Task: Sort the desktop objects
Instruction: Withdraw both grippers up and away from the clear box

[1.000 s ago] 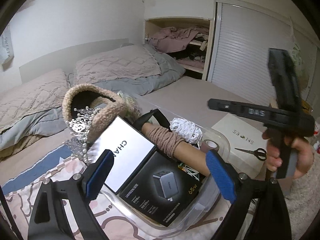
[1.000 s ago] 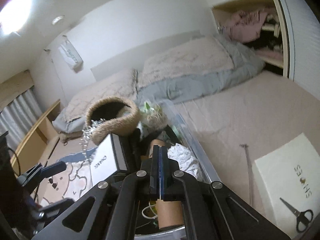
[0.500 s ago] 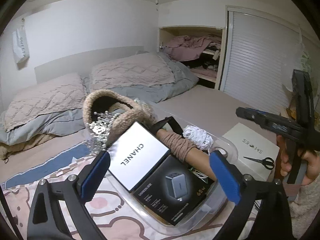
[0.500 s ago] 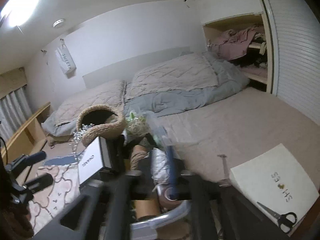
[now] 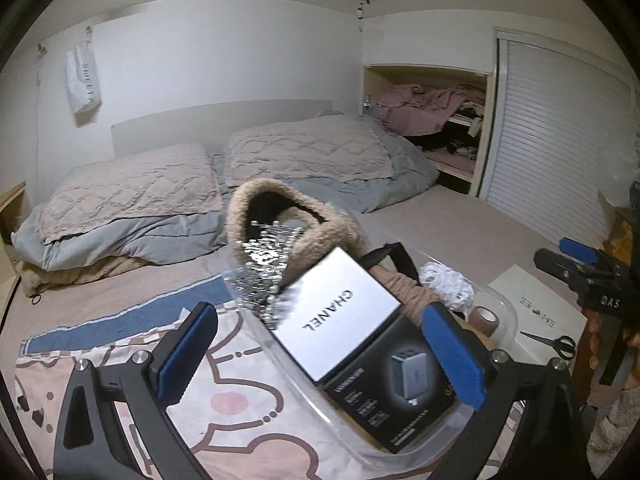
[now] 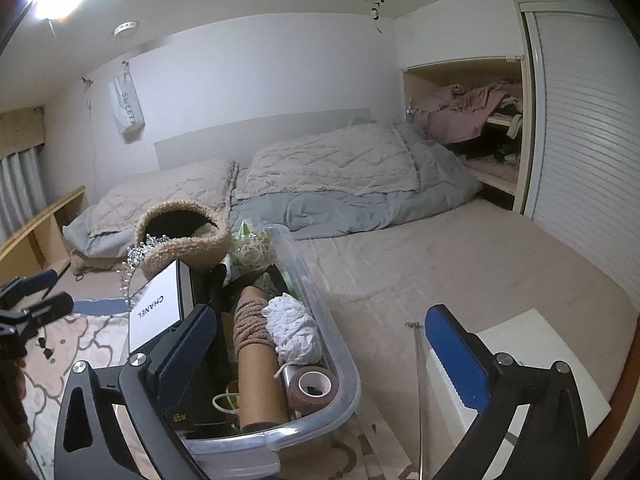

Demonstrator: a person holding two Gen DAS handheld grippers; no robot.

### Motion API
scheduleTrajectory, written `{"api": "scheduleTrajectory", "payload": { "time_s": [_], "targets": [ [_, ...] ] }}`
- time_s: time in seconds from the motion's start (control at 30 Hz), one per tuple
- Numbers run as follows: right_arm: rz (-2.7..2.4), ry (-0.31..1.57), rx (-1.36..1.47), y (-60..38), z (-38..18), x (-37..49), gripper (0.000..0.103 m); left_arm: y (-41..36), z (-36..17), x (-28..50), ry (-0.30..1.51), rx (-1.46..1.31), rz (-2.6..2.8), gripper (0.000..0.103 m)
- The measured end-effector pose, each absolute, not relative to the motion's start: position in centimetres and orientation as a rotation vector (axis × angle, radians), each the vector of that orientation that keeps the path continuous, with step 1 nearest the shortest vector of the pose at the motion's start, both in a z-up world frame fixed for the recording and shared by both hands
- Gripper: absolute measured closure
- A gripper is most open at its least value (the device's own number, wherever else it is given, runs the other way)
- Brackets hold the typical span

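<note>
A clear plastic bin [image 5: 500, 312] stands on the bed, packed with a white Chanel box [image 5: 340, 312], a black charger box [image 5: 392, 388], a fuzzy beige bag [image 5: 320, 232] and a silver tiara [image 5: 260, 268]. In the right wrist view the bin [image 6: 344, 364] also holds a yarn-wrapped cardboard tube [image 6: 256, 360], a white lace bundle [image 6: 294, 328] and a brown tape roll [image 6: 314, 388]. My left gripper [image 5: 318, 316] hovers before the bin, jaws opening, gripping nothing. My right gripper [image 6: 320, 316] hangs over the bin's right rim, jaws opening, nothing pinched.
A white shoe box [image 5: 536, 304] with black scissors [image 5: 556, 344] lies right of the bin. A thin metal rod [image 6: 418, 380] rests beside it. Pillows and a grey duvet [image 6: 340, 204] fill the far bed. A pink patterned cloth [image 5: 240, 400] lies under the bin.
The right gripper's jaws went from fully shut to wide apart. The left jaws spread a little more. Both views swung so more of the room shows.
</note>
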State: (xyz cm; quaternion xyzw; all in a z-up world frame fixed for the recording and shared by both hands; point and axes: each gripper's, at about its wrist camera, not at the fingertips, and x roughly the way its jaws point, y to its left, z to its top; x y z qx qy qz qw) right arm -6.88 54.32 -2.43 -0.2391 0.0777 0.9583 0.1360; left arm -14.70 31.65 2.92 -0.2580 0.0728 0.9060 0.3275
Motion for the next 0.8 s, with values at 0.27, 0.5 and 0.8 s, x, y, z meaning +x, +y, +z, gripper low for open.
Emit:
{"api": "scheduleTrajectory", "payload": {
  "time_s": [0.27, 0.5, 0.8],
  "targets": [
    [2.784, 0.185, -0.699, 53.9, -2.9, -7.3, 0.0, 29.5, 2.5, -16.4, 0.139, -0.685, 2.437, 0.0],
    [2.815, 0.183, -0.637, 53.2, -2.9, -8.0, 0.0, 26.1, 1.9, -18.3, 0.073, -0.698, 2.527, 0.0],
    [2.872, 0.192, -0.617, 51.1, -2.8, -10.2, 0.0, 19.3, 1.1, -20.3, -0.007, -0.716, 2.672, 0.0]
  ]
}}
